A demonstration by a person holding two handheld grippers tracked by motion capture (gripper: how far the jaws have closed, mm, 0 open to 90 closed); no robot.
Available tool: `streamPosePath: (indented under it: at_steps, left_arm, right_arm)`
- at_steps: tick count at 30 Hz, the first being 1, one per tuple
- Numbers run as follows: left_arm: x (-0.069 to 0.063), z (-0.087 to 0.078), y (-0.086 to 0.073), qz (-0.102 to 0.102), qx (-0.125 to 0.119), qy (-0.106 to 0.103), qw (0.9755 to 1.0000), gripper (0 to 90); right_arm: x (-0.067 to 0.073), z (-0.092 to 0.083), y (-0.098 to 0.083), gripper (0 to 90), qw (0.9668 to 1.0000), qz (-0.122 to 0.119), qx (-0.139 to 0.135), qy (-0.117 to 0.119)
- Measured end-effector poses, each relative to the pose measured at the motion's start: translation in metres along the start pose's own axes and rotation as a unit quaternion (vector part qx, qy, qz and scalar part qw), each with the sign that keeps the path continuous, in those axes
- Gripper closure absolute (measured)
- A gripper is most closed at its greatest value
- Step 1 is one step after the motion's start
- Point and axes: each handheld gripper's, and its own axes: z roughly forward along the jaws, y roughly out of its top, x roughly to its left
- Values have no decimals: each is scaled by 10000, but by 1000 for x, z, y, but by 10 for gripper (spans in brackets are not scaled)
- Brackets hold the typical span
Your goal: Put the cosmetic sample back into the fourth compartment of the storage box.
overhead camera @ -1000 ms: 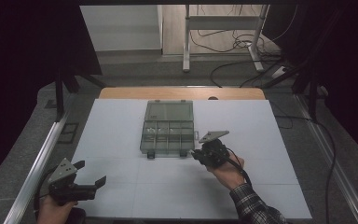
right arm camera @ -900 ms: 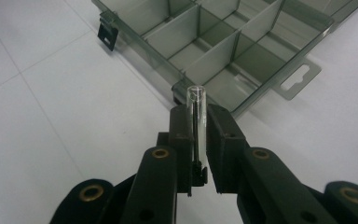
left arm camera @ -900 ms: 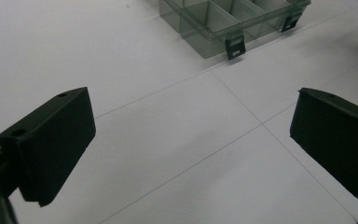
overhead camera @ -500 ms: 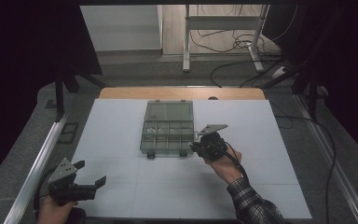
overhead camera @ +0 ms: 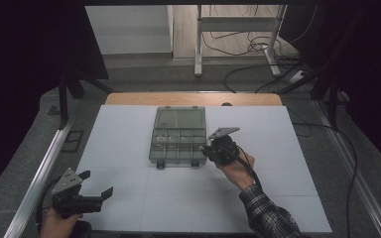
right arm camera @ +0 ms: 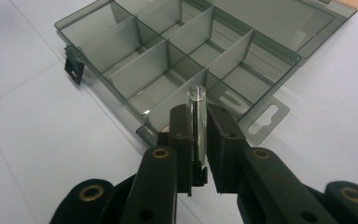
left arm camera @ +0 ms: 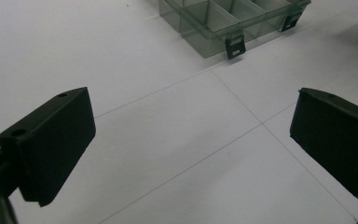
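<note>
Across the middle of the high view lies the white surface [overhead camera: 129,148], and on it, centre frame, sits the smoky transparent organiser box [overhead camera: 178,136] with its lid folded open toward the top of the frame and its compartments exposed. At the box's lower right corner in the high view, the right gripper [overhead camera: 217,149] hovers over the rim; in the right gripper view its jaws are pressed onto a small clear cylinder [right arm camera: 197,122], a glassy tube-like piece whose exact nature I cannot tell. The tube's long axis runs along the jaws, its round end pointing up-frame toward the near compartments of the box [right arm camera: 186,60], roughly over the front wall. In the lower left of the high view the left gripper [overhead camera: 96,184] hangs low, well apart from the box, its jaws spread with nothing between them. The likely trouble, as I judge it: the tube is smooth and only narrowly pinched, so a slight tilt or a slack squeeze could let it slip, roll off across the surface, or catch on a divider and drop into the wrong compartment.
</note>
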Motion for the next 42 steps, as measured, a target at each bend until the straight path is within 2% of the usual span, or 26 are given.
streamPosePath:
  at_steps: [23, 42]
  left_arm:
    - [0, 0, 0, -20, 11, -12, 10000, 3]
    - [0, 1, 0, -11, 20, -18, 10000, 4]
  right_arm:
    - [-20, 26, 18, 801, 9997, 106, -123, -186]
    - [-32, 46, 29, 800, 9996, 114, -170, -210]
